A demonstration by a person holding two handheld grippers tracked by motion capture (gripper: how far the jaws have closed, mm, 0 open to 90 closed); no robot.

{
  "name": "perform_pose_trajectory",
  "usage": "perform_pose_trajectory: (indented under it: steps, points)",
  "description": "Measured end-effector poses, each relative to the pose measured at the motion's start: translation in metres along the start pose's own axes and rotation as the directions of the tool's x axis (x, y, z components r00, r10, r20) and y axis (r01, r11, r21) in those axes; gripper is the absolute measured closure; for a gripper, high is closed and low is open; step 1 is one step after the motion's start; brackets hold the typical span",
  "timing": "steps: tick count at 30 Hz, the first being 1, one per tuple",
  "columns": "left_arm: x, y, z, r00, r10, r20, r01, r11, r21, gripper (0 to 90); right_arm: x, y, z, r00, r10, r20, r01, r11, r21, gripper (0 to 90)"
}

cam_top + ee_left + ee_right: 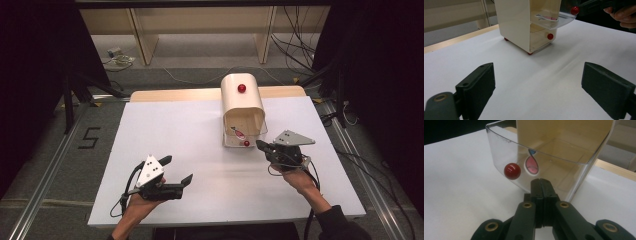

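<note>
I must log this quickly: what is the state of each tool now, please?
Left tool: open, holding nothing, above the white table.
Right tool: closed, holding nothing, its tip at the clear drawer beside the red knob.

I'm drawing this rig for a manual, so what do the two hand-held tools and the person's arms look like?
Both are black two-jaw tools. The left tool has flat rectangular black pads, brass-coloured pivot pins, a pale grey three-cornered plate with small dark dots and a black cable trailing off it. The right tool carries a darker grey three-cornered plate and a black cable too. The right forearm wears a dark sleeve.
</note>
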State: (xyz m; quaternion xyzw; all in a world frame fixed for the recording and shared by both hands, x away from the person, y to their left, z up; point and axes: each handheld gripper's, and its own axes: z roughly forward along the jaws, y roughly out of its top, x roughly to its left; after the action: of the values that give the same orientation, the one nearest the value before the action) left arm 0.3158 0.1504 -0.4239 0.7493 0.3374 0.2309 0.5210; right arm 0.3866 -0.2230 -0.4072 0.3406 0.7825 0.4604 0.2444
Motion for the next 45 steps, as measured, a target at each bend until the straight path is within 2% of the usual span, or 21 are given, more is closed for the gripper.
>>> perform_pose_trajectory:
  steps: [45]
  points:
    - [0.0001,0.0001,0.0,1.0,0.0,-0.001,0.0,1.0,0.0,11.5,-0.0009,0.0004,0.0074,0.9994,0.009,0.033,-0.008,1.0,-0.022,90.0]
